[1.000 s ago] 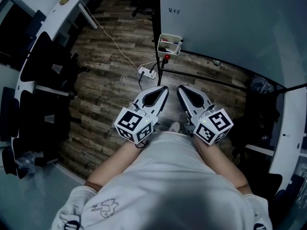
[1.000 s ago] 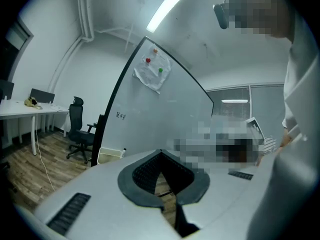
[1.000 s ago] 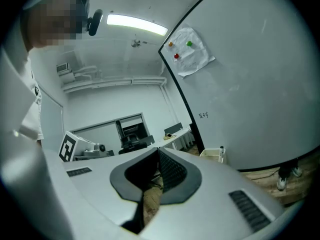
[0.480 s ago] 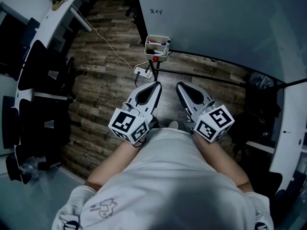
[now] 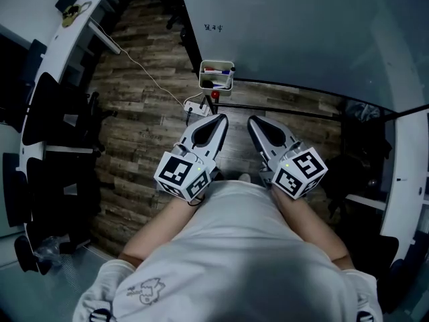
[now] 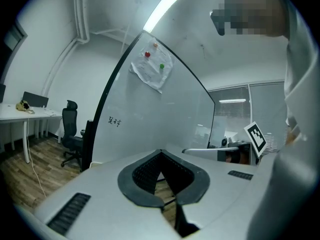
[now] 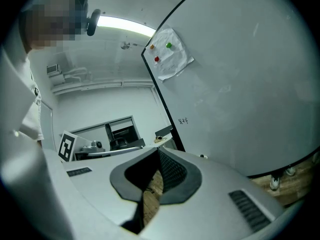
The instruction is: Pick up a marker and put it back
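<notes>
1. Holding both tools close to the body, the person stands in front of the whiteboard. The left hand-held gripper has its jaws pressed together at the tips, and there is nothing between them. The right hand-held gripper is the same: closed and empty.
2. The markers lie in a little white tray at the bottom left of the whiteboard. The tray is farther away than both tools and well apart from them.
3. What could go wrong, I think:
   - If the jaws stay closed when they get there, they will only poke a marker and push it around.
   - Several markers lie close together in the small tray, so the jaws could catch two at once or bump the tray.
   - A power strip and its cord lie on the floor just near the tray — a foot could catch on them when stepping closer.
4. The markers seem to lie flat, with their long side going left to right across the tray.
5. They are too small here to tell which end has the cap — so the jaws would do best to close across the middle of one.
</notes>
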Available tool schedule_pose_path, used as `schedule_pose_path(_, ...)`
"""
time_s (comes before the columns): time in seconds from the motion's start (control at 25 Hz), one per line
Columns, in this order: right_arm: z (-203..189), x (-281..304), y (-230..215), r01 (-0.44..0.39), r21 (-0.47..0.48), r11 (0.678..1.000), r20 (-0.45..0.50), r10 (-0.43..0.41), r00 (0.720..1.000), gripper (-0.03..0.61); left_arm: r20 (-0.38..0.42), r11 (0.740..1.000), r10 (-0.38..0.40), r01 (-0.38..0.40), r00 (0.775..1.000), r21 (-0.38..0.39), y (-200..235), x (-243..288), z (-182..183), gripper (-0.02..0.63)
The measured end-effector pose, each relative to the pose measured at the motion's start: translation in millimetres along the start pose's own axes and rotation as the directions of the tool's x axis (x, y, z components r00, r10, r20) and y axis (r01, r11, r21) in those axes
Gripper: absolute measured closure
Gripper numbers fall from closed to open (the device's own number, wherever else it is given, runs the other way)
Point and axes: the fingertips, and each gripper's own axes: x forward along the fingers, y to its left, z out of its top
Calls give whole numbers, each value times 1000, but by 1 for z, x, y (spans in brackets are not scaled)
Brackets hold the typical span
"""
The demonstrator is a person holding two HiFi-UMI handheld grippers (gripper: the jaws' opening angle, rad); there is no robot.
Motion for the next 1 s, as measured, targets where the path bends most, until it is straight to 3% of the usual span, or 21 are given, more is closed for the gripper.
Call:
schedule_pose_path(0.52,3,71,-38,165,28,986,10,-165,986,566,-78,992,-124,123,989,-19,76,42,4,609)
schedule_pose_path(0.84,-5,115,-66,238,92,967,-2,-238,971,566,-135,978,-206,203,969,-41,118,67,-3,608)
schedule_pose_path(1.0,-15,126,-82,292,74,954,-20,-291,957,565,-164,970,-244,238,956,-55,130,79,-14,609)
